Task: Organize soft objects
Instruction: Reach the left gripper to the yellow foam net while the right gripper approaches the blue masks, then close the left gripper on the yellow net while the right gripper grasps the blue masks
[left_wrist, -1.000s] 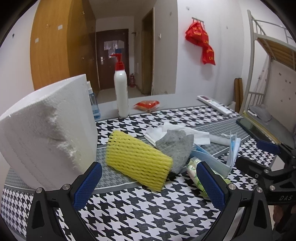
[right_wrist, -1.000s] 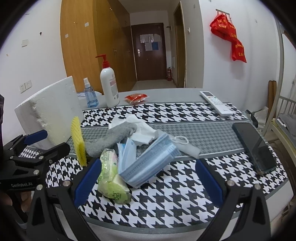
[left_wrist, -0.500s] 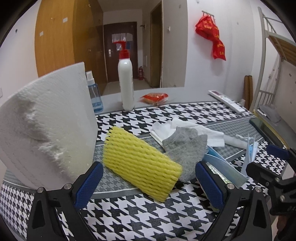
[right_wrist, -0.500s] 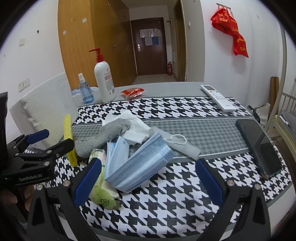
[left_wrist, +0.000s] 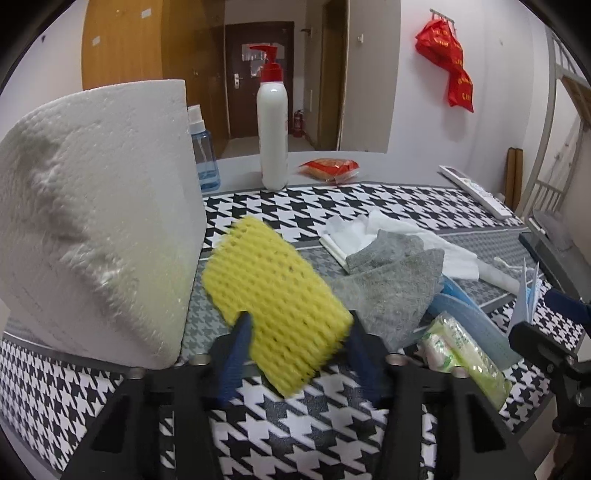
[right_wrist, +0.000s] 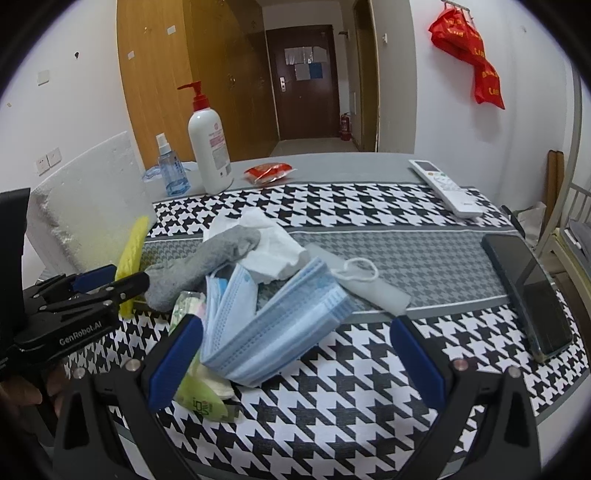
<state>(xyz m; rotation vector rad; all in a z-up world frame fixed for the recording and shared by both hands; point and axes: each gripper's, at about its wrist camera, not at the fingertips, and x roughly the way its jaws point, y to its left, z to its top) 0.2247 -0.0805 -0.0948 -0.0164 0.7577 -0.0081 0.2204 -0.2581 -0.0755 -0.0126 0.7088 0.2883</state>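
Yellow foam net sleeve (left_wrist: 275, 295) sits right between my left gripper (left_wrist: 295, 345) fingers, its near end tilted up off the houndstooth tablecloth (left_wrist: 295, 435). The jaws have just been closing on it and both blue pads (left_wrist: 236, 354) now touch its sides, so I read it as gripped, though the picture is blurred there. Just left of the sleeve stands a white foam block (left_wrist: 92, 221), leaning slightly. To the sleeve's right lies a grey sock (left_wrist: 391, 280) over white tissue (left_wrist: 388, 229), and nearer me a green wet-wipe pack (left_wrist: 465, 358).

My right gripper (right_wrist: 295, 354) is spread wide and holds nothing. Between its fingers, but apart from both pads, lies a stack of blue face masks (right_wrist: 273, 325), resting on the green pack. From this side I see the left gripper at the far left with the yellow sleeve edge-on in its tips. A black phone (right_wrist: 528, 295) lies well off to the right.
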